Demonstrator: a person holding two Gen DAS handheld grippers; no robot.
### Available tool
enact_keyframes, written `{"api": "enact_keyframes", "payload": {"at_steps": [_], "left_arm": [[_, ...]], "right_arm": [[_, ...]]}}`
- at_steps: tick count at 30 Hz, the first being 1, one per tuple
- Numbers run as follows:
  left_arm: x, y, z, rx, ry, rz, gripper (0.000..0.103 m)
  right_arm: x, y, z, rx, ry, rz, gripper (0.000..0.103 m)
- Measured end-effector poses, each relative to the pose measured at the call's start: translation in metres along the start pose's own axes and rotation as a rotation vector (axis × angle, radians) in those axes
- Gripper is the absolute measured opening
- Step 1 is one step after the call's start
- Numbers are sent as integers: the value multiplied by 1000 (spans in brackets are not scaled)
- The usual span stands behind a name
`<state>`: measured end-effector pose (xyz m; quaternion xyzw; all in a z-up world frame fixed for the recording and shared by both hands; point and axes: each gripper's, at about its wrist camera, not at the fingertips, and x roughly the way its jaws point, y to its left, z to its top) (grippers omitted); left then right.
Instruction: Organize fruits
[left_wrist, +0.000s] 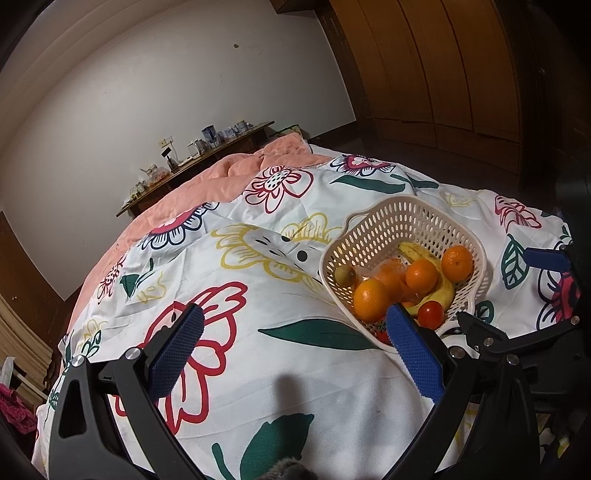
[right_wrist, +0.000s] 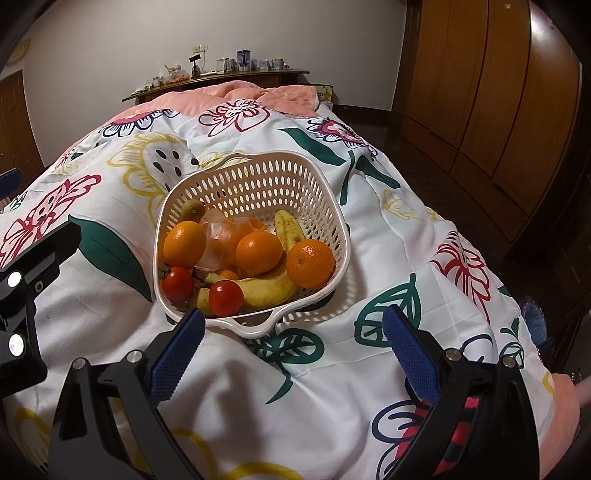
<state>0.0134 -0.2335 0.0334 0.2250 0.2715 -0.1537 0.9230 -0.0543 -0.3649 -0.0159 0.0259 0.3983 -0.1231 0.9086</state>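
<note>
Both tools are being held with jaws wide apart, nothing clamped: right gripper (right_wrist: 291, 332) just short of the basket (right_wrist: 255, 173) handle, left gripper (left_wrist: 295, 332) to its left above the floral duvet (right_wrist: 388, 258). Oranges (right_wrist: 309, 263), tomatoes (right_wrist: 226, 297) and a banana (right_wrist: 273, 288) are being kept inside the basket. A cluttered shelf (right_wrist: 221, 79) is being seen beyond.
</note>
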Motion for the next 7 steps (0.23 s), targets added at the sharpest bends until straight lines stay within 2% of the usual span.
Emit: {"api": "enact_keyframes", "payload": {"at_steps": [7], "left_arm": [[1,15,-1,-70,18,-18,100]], "right_arm": [[-2,4,1,3,-6,5,96]]}}
